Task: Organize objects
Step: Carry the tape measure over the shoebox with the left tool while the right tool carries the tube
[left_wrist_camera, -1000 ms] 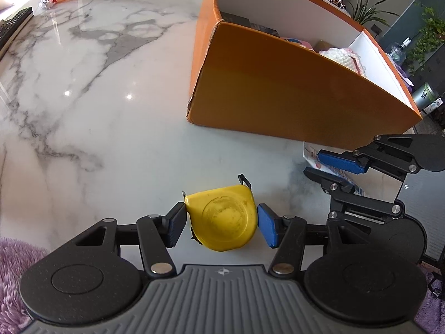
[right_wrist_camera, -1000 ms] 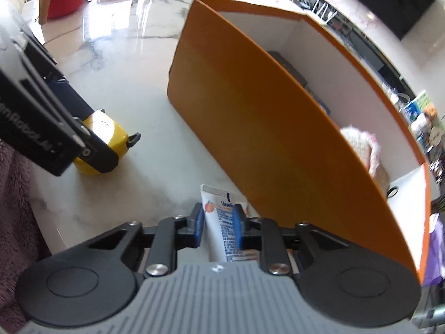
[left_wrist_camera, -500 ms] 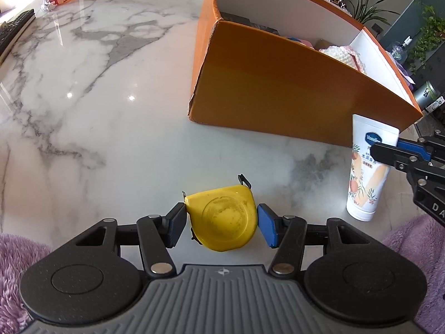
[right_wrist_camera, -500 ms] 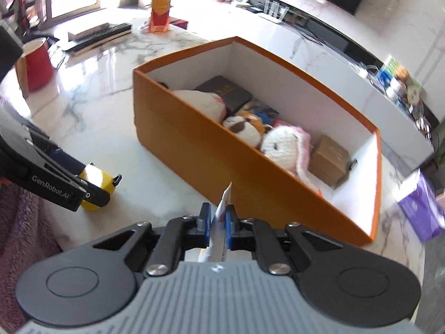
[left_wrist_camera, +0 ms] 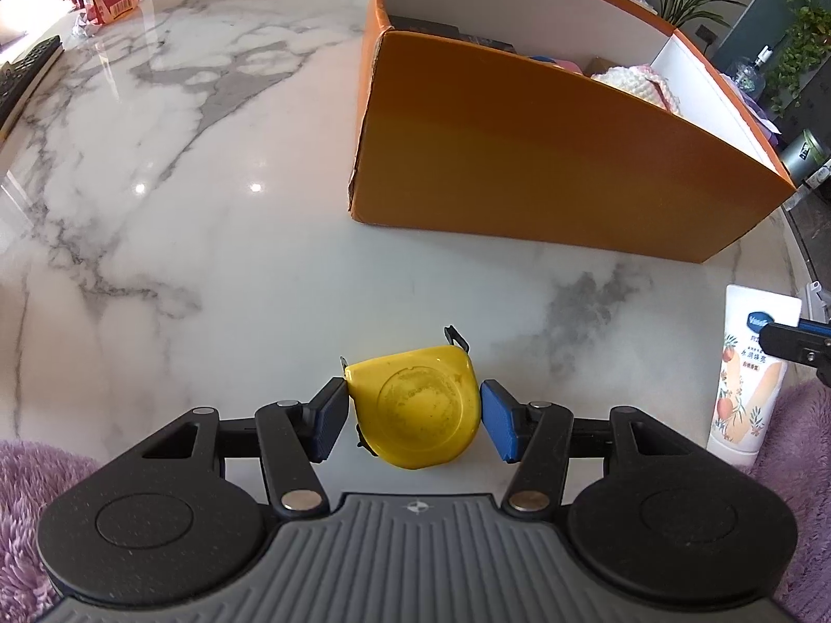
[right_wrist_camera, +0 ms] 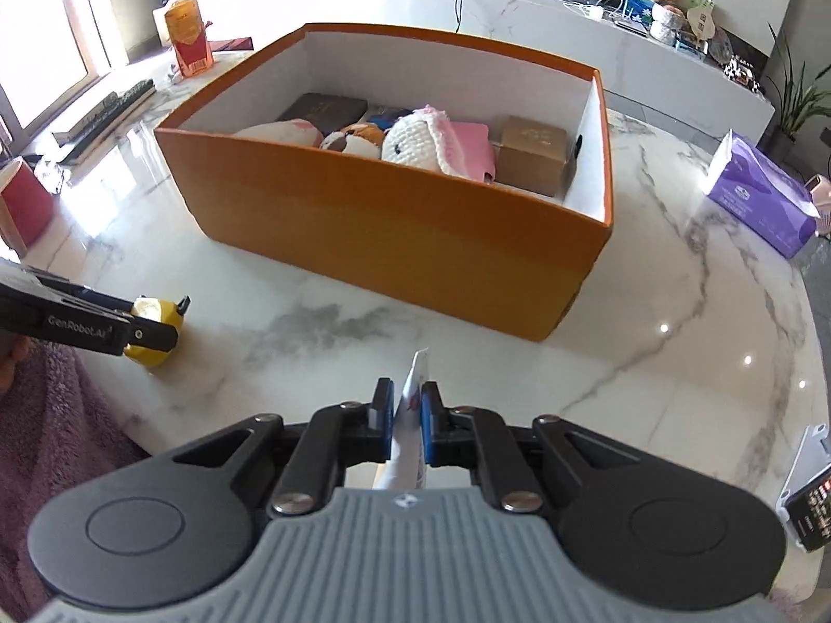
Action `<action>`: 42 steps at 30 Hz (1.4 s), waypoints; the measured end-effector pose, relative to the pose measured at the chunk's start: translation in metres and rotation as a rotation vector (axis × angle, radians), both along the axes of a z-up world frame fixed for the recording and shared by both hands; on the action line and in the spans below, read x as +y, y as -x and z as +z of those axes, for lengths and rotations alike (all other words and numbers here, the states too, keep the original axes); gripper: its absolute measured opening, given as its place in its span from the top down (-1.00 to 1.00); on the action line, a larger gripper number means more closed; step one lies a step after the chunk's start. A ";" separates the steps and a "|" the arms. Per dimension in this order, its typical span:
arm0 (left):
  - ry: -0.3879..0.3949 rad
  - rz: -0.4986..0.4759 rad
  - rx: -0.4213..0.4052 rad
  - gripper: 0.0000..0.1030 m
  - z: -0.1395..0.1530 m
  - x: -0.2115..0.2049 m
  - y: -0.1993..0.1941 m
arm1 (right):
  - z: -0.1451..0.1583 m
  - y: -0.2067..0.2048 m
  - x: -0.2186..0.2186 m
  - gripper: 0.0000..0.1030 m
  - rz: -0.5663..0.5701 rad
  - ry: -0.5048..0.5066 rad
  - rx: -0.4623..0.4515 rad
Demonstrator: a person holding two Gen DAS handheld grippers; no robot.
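Already several things lie in the orange box (left_wrist_camera: 545, 156); seen from the left wrist, the left gripper (left_wrist_camera: 414, 418) sits low over the marble table (left_wrist_camera: 182, 207) with its pads against both sides of the yellow tape measure (left_wrist_camera: 415, 410), which rests on the stone in front of the box's near wall, gripped but not lifted. At the right edge a white lotion tube (left_wrist_camera: 748, 379) hangs upright, pinched near its top by the other tool

From the right wrist, the right gripper (right_wrist_camera: 405, 418) is clamped tight on the flat crimped end of the tube, well short of the box. Inside the box lie a dark book (right_wrist_camera: 324, 109), plush toys (right_wrist_camera: 415, 143) and a small brown carton (right_wrist_camera: 532, 153). By my reading, the tube and the tape measure are what is left to go in, and a purple tissue pack (right_wrist_camera: 758, 192) beyond the box may or may not belong to the job
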State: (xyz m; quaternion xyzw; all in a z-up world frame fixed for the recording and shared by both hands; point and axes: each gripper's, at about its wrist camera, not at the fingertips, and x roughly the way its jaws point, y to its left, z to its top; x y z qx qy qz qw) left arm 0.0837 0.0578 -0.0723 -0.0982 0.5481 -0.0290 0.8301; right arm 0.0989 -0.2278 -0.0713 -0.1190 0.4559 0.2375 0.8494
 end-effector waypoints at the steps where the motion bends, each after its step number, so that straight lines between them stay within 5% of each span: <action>1: -0.005 -0.002 0.001 -0.26 0.000 -0.001 0.000 | 0.004 0.000 -0.004 0.80 -0.010 -0.027 -0.001; 11: -0.033 -0.006 0.009 -0.25 0.000 -0.005 -0.001 | 0.006 0.007 -0.008 0.81 0.003 -0.043 -0.063; 18: -0.039 -0.014 0.013 -0.26 0.000 -0.006 -0.002 | -0.006 0.008 0.006 0.61 0.024 0.019 -0.078; 25: -0.052 -0.021 0.009 -0.25 0.004 -0.009 -0.002 | -0.006 0.003 0.002 0.69 0.000 -0.026 -0.072; 33: 0.015 -0.131 -0.064 -0.25 0.058 -0.031 -0.001 | 0.039 -0.001 -0.012 0.71 0.037 -0.091 -0.116; 42: 0.059 -0.265 -0.170 -0.25 0.129 -0.063 -0.032 | 0.111 -0.008 -0.023 0.71 0.046 -0.200 -0.291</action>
